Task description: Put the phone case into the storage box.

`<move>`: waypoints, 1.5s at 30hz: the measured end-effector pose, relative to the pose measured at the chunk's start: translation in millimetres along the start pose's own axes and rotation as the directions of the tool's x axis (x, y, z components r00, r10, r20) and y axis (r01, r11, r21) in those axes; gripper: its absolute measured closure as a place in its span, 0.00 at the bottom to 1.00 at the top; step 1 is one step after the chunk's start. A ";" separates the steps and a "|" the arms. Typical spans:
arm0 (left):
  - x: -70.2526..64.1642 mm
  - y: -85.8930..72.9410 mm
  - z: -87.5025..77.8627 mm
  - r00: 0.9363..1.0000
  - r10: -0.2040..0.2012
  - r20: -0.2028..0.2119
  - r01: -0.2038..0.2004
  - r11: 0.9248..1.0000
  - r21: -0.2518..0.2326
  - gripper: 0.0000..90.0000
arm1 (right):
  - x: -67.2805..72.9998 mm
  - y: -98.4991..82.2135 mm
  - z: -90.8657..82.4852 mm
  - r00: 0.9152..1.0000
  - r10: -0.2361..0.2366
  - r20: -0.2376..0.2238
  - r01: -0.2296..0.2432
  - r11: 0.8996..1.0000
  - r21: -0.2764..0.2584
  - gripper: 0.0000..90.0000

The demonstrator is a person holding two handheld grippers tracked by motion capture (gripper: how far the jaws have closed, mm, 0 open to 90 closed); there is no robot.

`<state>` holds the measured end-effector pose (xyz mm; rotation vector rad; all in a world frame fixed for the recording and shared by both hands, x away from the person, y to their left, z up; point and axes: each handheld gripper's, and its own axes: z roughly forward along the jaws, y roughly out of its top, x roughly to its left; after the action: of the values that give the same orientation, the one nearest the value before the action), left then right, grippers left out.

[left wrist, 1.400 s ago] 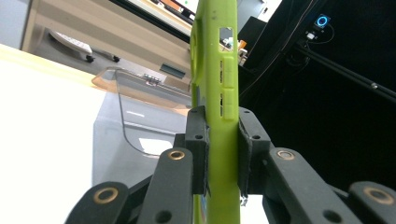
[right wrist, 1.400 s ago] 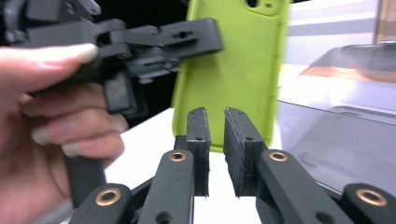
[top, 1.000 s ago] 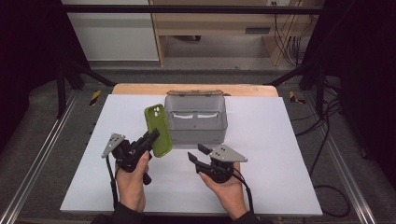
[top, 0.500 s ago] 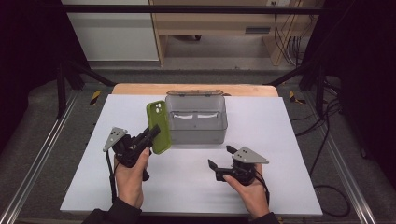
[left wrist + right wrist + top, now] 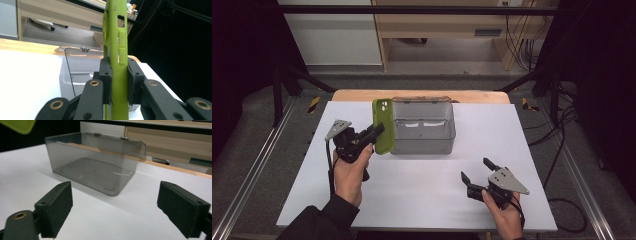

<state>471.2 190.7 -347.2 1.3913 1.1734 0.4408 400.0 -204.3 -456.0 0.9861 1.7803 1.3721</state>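
Beside the clear box [image 5: 423,127], left fingers [image 5: 106,75] clamp a matte green case [image 5: 115,50]; right fingers [image 5: 56,207] gape.

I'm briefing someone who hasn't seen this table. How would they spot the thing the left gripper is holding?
Start at the white table and find the clear grey plastic box near its far edge. Just left of the box, the left gripper clamps a phone case by its edges, held upright above the tabletop. It is the one lime-green item there, with camera cut-outs at its top corner.
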 end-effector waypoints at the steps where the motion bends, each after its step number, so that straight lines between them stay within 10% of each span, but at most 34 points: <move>1: -0.1 3.7 4.0 1.000 0.009 -0.012 -0.008 1.000 0.012 0.86 | -5.3 -1.6 -5.1 1.000 -0.012 0.022 0.012 1.000 -0.015 0.14; 23: -1.7 34.7 62.7 0.985 0.122 -0.118 -0.117 0.992 0.053 0.86 | -20.3 -7.0 -12.9 0.999 0.007 0.046 -0.007 1.000 -0.013 0.10; 40: 5.1 35.9 73.1 0.978 0.136 -0.155 -0.128 0.990 0.061 0.86 | -20.7 -8.5 -12.3 0.999 0.010 0.031 -0.010 1.000 -0.008 0.07; 45: -0.6 36.6 74.7 0.968 0.177 -0.179 -0.166 0.983 0.075 0.86 | -18.3 -8.7 -10.5 0.999 -0.002 0.035 0.002 1.000 -0.001 0.05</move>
<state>546.5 159.2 -330.8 1.5356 1.2287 0.6748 398.5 -226.5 -461.1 1.0011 1.7544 1.3467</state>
